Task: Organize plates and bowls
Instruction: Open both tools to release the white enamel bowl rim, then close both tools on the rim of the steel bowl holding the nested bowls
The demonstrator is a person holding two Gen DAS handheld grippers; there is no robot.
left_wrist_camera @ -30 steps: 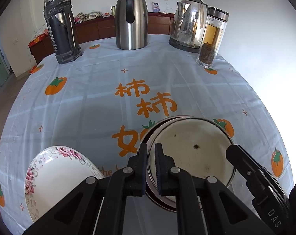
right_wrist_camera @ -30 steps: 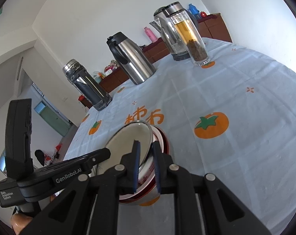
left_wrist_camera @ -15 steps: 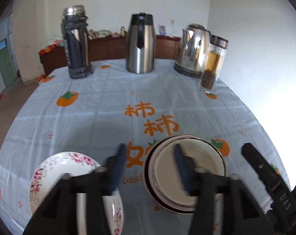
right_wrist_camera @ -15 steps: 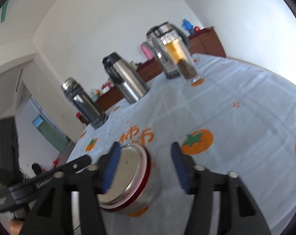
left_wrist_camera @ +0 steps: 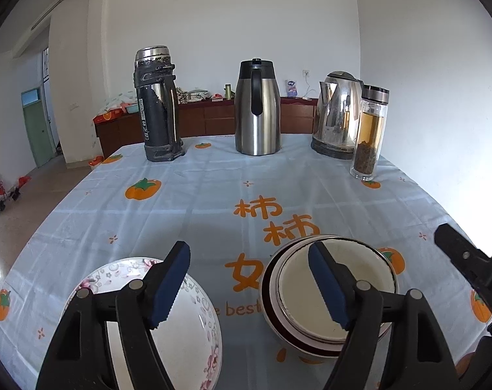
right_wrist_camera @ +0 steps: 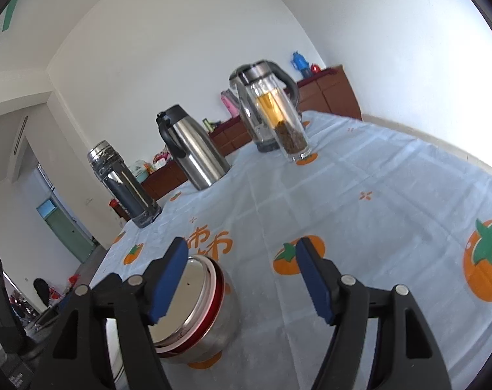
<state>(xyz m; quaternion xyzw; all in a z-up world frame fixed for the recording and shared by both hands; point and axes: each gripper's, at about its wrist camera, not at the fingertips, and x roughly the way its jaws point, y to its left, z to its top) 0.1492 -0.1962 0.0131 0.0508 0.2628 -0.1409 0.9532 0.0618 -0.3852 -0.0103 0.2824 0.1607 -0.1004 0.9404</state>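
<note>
Nested bowls [left_wrist_camera: 330, 295] sit at the tabletop's near edge, upper bowl empty; floral plate [left_wrist_camera: 181, 334] just beside. Left gripper [left_wrist_camera: 249, 287] and right gripper [right_wrist_camera: 239, 281]: jaws opening, nothing between. Far-edge glass bottle [left_wrist_camera: 369, 136] holds tea.

The tablecloth [left_wrist_camera: 213, 195] bore large orange Chinese characters, "柿柿" in two rows, with a third, partly hidden character below them. Beneath those ran small orange Latin letters, of which only "e best" showed. White markings ran down the black flask [left_wrist_camera: 156, 107], too small to read.
</note>
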